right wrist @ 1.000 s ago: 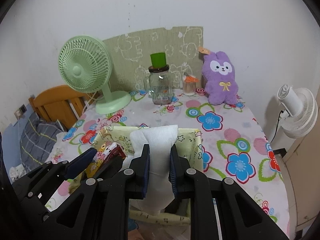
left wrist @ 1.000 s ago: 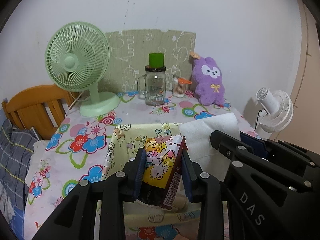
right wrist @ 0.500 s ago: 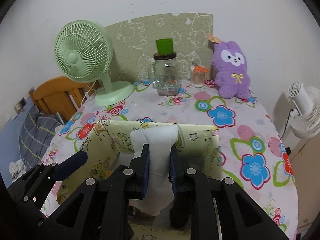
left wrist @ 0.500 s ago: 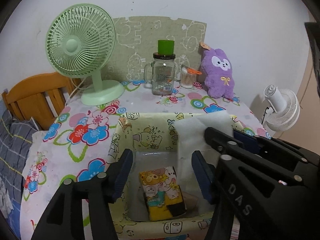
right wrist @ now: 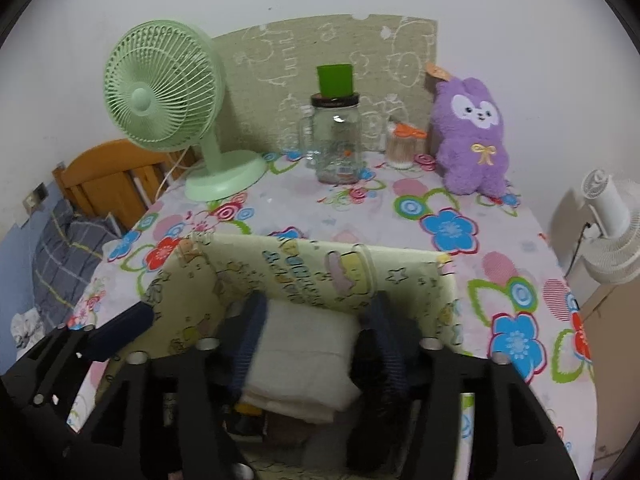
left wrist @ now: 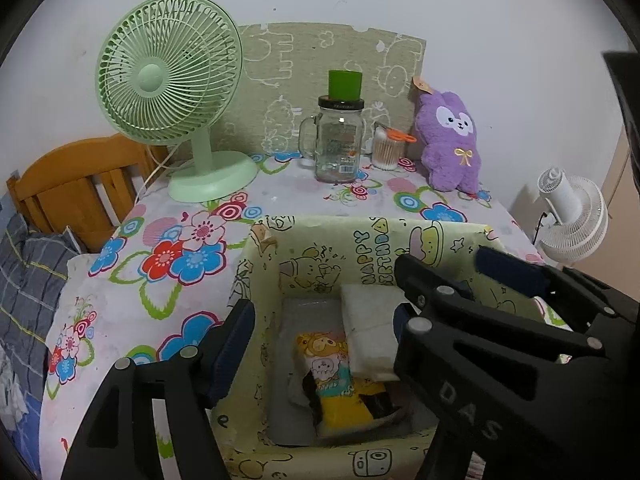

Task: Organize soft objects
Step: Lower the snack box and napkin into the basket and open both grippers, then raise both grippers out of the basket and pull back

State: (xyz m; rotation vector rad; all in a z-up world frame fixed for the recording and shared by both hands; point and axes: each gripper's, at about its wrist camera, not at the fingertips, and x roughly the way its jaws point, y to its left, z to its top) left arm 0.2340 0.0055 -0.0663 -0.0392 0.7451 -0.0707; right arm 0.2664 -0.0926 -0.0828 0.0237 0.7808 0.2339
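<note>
A yellow cartoon-print box [left wrist: 352, 240] stands open on the flowered table. Inside lie a yellow cartoon snack packet [left wrist: 340, 380] and a white folded cloth pack [left wrist: 368, 328], the cloth partly over the packet. My left gripper [left wrist: 320, 336] is open and empty above the box's left side. My right gripper [right wrist: 316, 344] is open inside the box, its jaws either side of the white cloth [right wrist: 304, 360], which rests on the box floor. The right gripper's black body also shows in the left wrist view [left wrist: 500, 320].
At the back of the table stand a green desk fan [left wrist: 172, 80], a glass jar with a green cup on top [left wrist: 340, 140], a cotton-swab holder [left wrist: 386, 148] and a purple plush rabbit [left wrist: 452, 144]. A white fan [left wrist: 572, 220] stands right, a wooden chair [left wrist: 72, 188] left.
My left gripper opened and dropped the snack packet into the box. My right gripper lowered the white cloth into the box and opened, leaving it beside and partly over the packet.
</note>
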